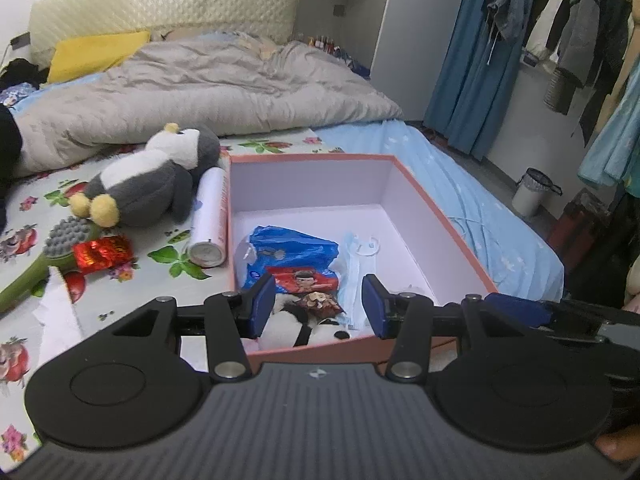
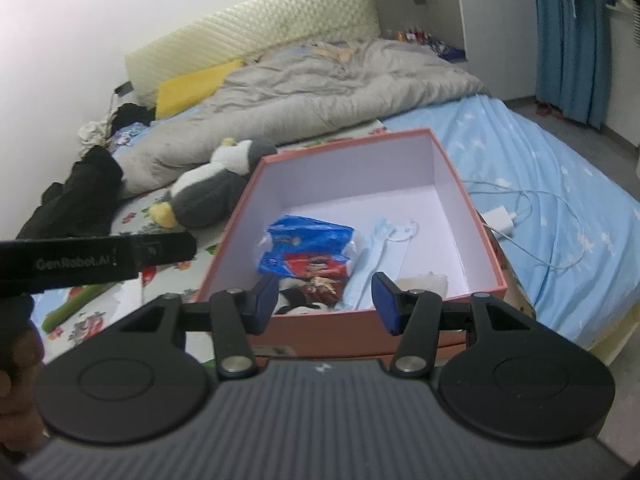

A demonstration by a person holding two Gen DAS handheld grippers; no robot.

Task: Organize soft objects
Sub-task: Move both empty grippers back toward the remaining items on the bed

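Left wrist view, from its left side across: a green brush [image 1: 48, 260] lay on the flowered sheet [image 1: 36, 200] with a red foil packet [image 1: 102, 254] against its grey head, and just behind them a grey and white plush penguin [image 1: 152, 184] rested on its back. A white can [image 1: 210, 220] lay between the penguin and the wall of the pink box [image 1: 440, 216], touching that wall. Inside the box, near its front, sat a blue plastic bag [image 1: 292, 248], a red printed packet [image 1: 308, 280], a black and white plush toy [image 1: 304, 328] partly hidden by the front wall, and a pale blue face mask [image 1: 356, 276]. The left gripper [image 1: 318, 306] hung over the front of the box with its blue pads apart and nothing between them. A white bin [image 1: 532, 192] stood on the floor at far right. Right wrist view showed the same box [image 2: 476, 232] from the other side, with the right gripper [image 2: 326, 302] likewise released and empty above the front edge, the mask [image 2: 384, 248] ahead of it, and a white charger [image 2: 500, 220] with its cable on the blue sheet [image 2: 560, 168] just right of the box.
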